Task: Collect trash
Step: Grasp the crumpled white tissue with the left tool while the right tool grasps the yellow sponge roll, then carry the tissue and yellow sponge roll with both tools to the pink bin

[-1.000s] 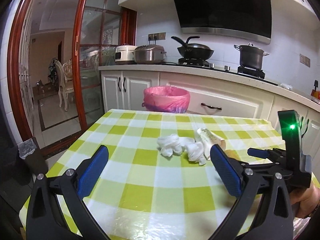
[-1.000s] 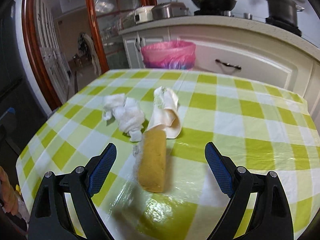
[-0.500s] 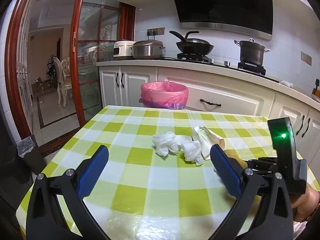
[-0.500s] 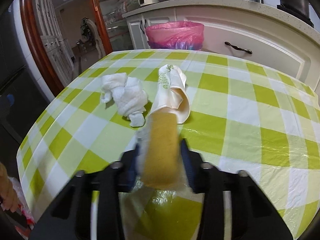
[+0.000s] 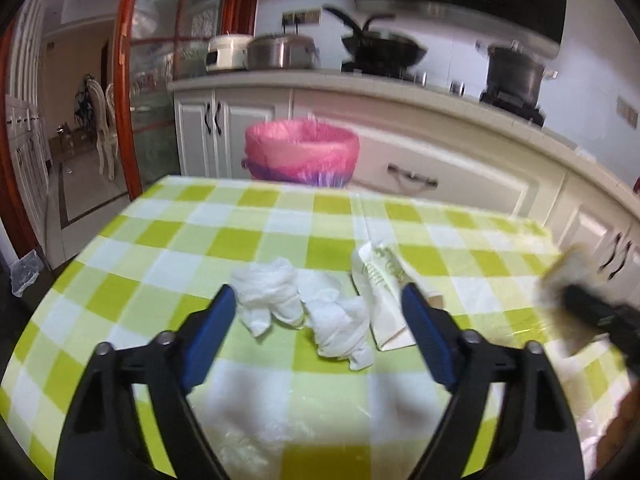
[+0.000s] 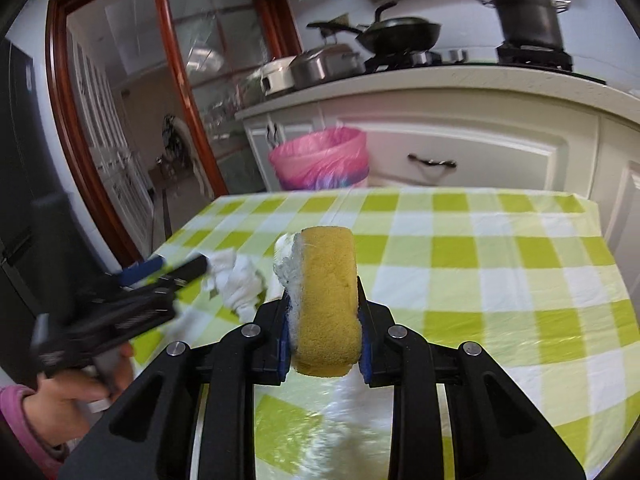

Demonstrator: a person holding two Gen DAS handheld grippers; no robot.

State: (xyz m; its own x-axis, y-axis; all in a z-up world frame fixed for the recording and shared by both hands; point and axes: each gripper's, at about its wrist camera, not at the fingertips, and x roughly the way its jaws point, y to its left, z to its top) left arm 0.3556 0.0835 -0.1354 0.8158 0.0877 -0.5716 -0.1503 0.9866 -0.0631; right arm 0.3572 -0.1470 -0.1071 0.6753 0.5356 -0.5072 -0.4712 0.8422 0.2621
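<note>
Two claws were at work: the right claw (image 6: 322, 332) clenched the yellow sponge (image 6: 326, 296) above the counter (image 6: 500, 280), while the left claw (image 5: 316, 334), still unclenched but narrowing, needed to straddle the crumpled tissue (image 5: 304, 304) squarely, clear of the paper wrapper (image 5: 384, 292) just right.

Crumpled tissues (image 5: 304, 312) on table (image 5: 168, 240), between fingers of left gripper (image 5: 316, 320). Paper wrapper (image 5: 380, 292) just right of tissues, touching. Sponge (image 6: 326, 296) above table, between pads of right gripper (image 6: 324, 332), right of wrapper. Trash bin (image 5: 302, 152) behind table's far edge, before counter cabinets (image 5: 440, 168).
</note>
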